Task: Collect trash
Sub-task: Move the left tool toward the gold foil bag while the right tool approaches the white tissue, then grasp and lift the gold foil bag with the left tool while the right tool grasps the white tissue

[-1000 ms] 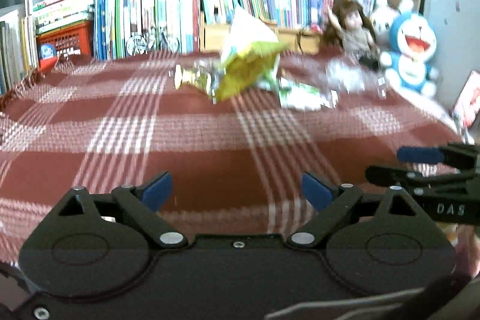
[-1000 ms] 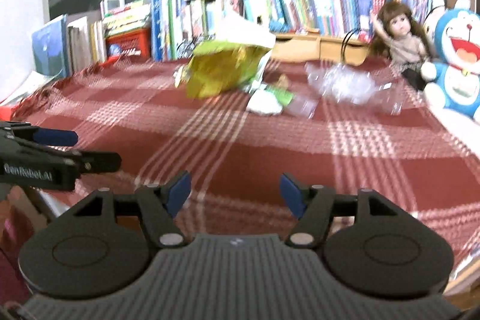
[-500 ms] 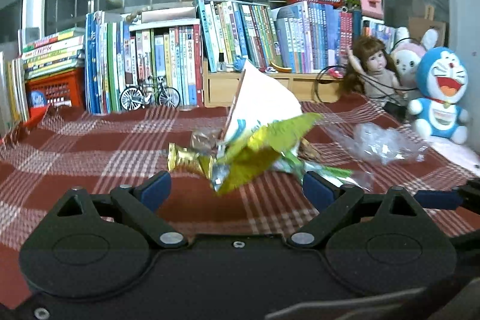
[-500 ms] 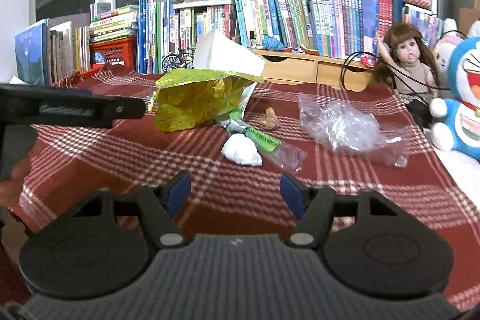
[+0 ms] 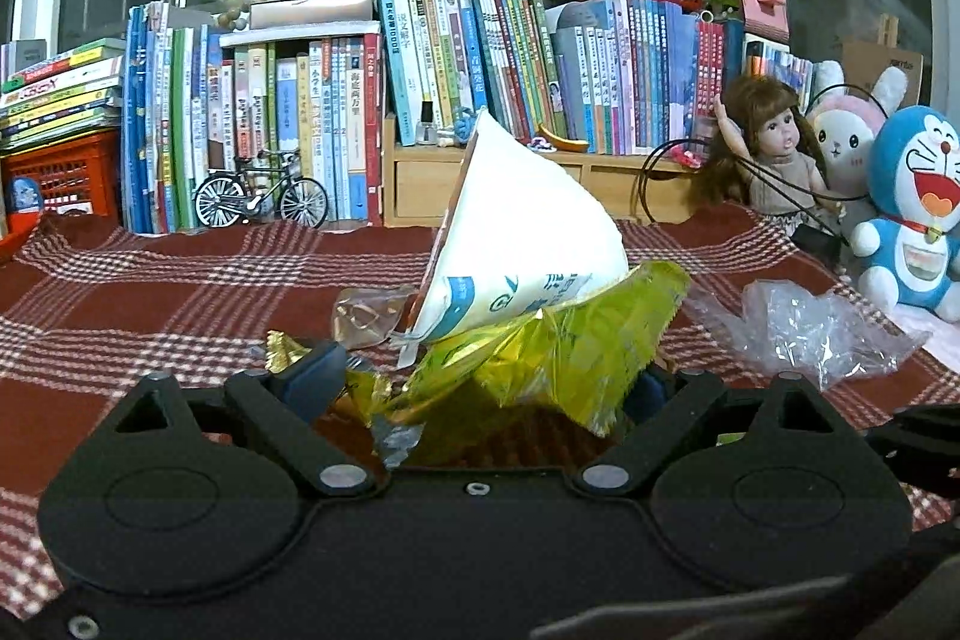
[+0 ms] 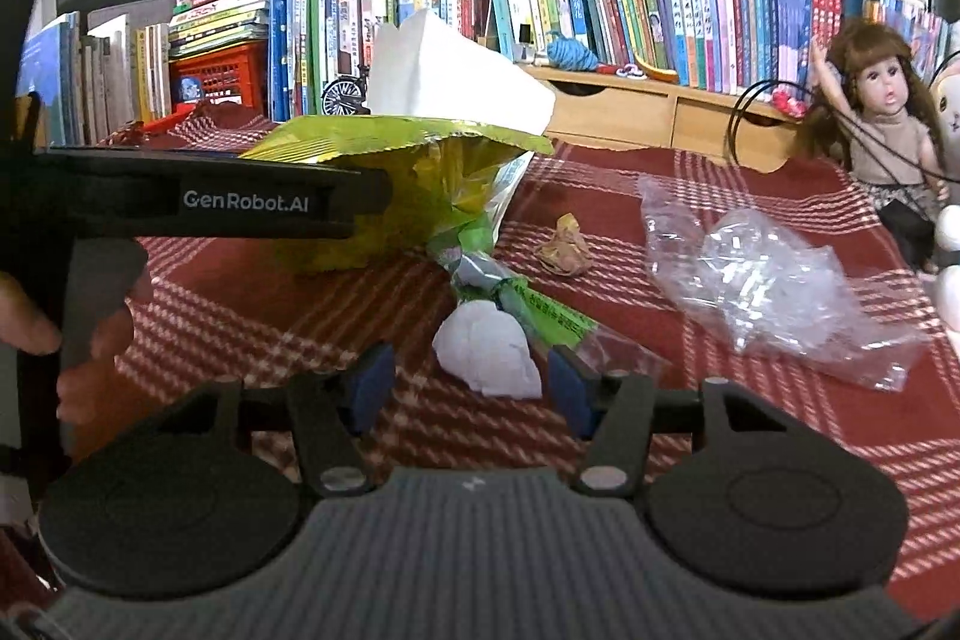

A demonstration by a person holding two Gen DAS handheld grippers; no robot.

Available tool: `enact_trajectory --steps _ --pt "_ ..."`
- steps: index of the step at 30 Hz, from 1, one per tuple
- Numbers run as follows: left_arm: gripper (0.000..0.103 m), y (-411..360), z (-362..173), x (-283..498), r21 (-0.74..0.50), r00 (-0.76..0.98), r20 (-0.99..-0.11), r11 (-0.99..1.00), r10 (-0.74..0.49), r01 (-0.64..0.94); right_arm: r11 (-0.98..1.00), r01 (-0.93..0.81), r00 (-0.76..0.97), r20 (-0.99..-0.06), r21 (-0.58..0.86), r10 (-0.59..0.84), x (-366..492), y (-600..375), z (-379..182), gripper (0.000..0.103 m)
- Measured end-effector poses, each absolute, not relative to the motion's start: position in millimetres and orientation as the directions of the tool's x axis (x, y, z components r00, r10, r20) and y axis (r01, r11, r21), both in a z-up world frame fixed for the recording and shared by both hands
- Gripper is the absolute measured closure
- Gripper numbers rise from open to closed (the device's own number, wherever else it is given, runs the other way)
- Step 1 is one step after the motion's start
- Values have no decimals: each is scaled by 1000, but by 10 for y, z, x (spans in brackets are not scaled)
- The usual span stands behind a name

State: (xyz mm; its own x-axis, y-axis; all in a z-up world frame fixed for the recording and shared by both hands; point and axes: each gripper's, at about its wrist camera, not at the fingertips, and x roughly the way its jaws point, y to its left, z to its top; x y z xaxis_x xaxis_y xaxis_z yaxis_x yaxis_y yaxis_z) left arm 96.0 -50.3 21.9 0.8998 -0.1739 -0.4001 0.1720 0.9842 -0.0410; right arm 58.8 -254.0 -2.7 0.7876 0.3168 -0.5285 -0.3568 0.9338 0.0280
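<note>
Crinkled yellow-green foil, an empty snack bag (image 5: 540, 358), lies on a red and white checked cloth (image 5: 150, 292) that covers a table. A white paper bag with blue print (image 5: 522, 232) leans on the bag's far side, mouth tipped up. Small gold wrappers (image 5: 282, 346) lie at its left.

The left gripper (image 5: 480, 388) has its jaws spread wide, one blue pad on each side of the near end of the foil bag. The bag sits between them and over the right pad, yet the pads do not seem to press it, so nothing is held. The wide spread is probably meant to take in the puffy bag in one bite.

The right gripper (image 6: 468, 388) is about two-thirds open; its jaws have just been closing. A crumpled white paper ball (image 6: 489, 352) lies just beyond and between its blue pads, not yet pinched. A clear wrapper with a green label (image 6: 540, 316) rests against the ball's right side, close to the right pad. Farther right, crumpled clear plastic (image 6: 762, 280) lies apart, with a small tan scrap (image 6: 564, 244) between it and the foil bag.

A hand (image 6: 72, 328) at the near left holds the other gripper's handle. Books (image 5: 420, 70) and a doll (image 5: 774, 154) line the far edge, clear of the trash.
</note>
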Motion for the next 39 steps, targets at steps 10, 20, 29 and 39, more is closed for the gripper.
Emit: enact_trajectory --steps 10,20,29,39 --pt "85 -568 179 952 -18 899 -404 984 -170 177 936 -343 764 -557 75 324 790 -2522 -160 63" --pt "93 -423 429 472 -44 922 -340 982 -187 183 935 -342 779 -526 99 341 423 -2676 -92 63" --pt "93 -233 509 -146 -57 923 -324 978 -208 200 933 -349 790 -508 90 344 79 -2709 -17 63" --pt "93 -5 531 -837 -74 922 -324 977 -212 199 931 -348 800 -483 108 355 -335 -2733 49 63"
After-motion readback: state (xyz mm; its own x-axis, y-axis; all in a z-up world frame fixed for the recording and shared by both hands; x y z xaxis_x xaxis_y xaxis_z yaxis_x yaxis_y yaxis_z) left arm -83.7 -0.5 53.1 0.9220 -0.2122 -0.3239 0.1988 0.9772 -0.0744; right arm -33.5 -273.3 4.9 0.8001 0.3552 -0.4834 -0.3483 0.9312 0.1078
